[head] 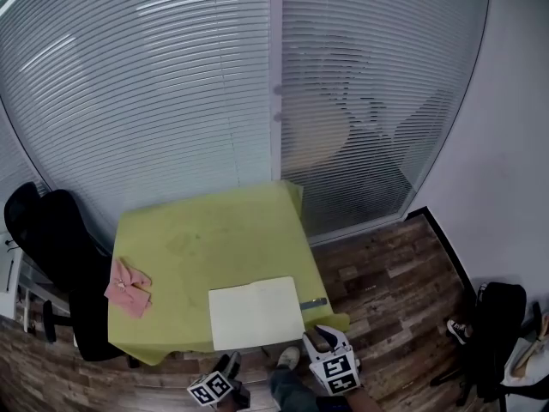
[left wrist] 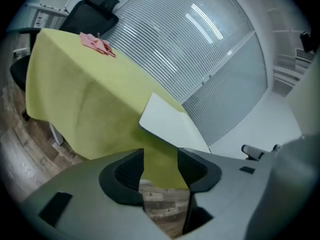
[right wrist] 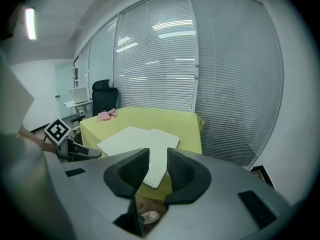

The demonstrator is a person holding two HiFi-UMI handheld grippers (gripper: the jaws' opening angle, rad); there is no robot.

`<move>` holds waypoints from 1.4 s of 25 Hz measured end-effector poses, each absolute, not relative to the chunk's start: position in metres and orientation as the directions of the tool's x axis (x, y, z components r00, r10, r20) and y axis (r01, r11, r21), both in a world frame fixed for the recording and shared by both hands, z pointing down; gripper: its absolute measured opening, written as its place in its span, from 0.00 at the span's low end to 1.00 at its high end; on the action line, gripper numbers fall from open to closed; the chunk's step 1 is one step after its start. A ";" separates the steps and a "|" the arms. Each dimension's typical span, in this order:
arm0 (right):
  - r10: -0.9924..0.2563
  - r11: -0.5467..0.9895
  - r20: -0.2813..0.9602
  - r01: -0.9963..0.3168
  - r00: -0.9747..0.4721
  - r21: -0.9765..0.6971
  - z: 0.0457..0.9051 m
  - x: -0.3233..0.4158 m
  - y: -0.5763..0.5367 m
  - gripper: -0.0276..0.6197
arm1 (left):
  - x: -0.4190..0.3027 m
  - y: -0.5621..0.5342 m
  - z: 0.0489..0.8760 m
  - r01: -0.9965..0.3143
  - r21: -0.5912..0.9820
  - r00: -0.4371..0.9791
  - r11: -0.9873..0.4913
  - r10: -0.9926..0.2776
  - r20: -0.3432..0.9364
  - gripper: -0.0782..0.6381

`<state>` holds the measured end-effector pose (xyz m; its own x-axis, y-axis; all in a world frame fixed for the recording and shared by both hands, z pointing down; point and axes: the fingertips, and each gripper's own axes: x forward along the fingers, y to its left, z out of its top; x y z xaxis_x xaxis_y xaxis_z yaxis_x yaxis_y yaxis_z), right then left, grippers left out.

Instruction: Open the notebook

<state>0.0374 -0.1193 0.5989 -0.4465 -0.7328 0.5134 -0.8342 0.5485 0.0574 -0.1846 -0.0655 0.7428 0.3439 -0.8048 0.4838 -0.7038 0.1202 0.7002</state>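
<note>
My left claw (left wrist: 160, 160) hung with its jaws spread wide and nothing between the pads; through the gap I saw only the hanging edge of the yellow-green table (head: 214, 230) and the wooden floor (head: 377, 264) below it. In the head view that claw sat at the bottom edge of the frame, left of centre, short of the table's near edge. My right claw (right wrist: 157, 160) also stood parted and gripped nothing. It was at the bottom centre of the head view, just by the table's lower right corner. The notebook (head: 256, 312) lay flat on the table against the near edge, white face up, right of the table's middle. In the right gripper view it filled the centre, ahead of the jaws and apart from them. A thin grey strip (head: 313, 304) lay just beside its right edge. A pink cloth (head: 127, 287) was crumpled at the table's left edge, a black office chair (head: 51, 230) stood further left, and pale blinds (head: 171, 84) filled the upper frame.
</note>
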 end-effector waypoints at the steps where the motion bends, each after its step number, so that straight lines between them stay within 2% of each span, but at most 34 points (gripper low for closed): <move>1: -0.737 0.545 0.507 -0.836 -0.447 0.057 0.596 0.038 -0.118 0.23 | -0.191 -0.060 0.739 -0.707 0.694 0.313 0.139 -0.818 0.483 0.43; 6: -0.767 0.518 0.460 -0.855 -0.448 0.029 0.584 0.042 -0.118 0.23 | -0.211 -0.051 0.700 -0.777 0.626 0.263 0.057 -0.875 0.406 0.42; 11: -0.784 0.508 0.413 -0.861 -0.464 -0.004 0.573 0.039 -0.113 0.23 | -0.218 -0.060 0.642 -0.882 0.470 0.213 -0.034 -0.919 0.333 0.39; 13: -0.787 0.511 0.394 -0.860 -0.475 -0.016 0.566 0.037 -0.113 0.22 | -0.206 -0.071 0.615 -0.912 0.395 0.240 -0.111 -0.925 0.294 0.34; 15: -0.795 0.508 0.372 -0.861 -0.479 -0.022 0.557 0.035 -0.111 0.19 | -0.190 -0.080 0.589 -0.923 0.338 0.278 -0.184 -0.926 0.256 0.26; 18: -0.820 0.493 0.332 -0.870 -0.466 -0.006 0.537 0.036 -0.106 0.07 | -0.169 -0.091 0.554 -0.925 0.285 0.318 -0.252 -0.923 0.216 0.16; 27: -0.866 0.459 0.233 -0.888 -0.442 0.020 0.490 0.042 -0.100 0.06 | -0.142 -0.096 0.496 -0.915 0.269 0.352 -0.302 -0.922 0.163 0.14; 35: -0.873 0.455 0.208 -0.890 -0.441 0.026 0.471 0.042 -0.094 0.06 | -0.139 -0.087 0.477 -0.911 0.284 0.341 -0.298 -0.933 0.117 0.14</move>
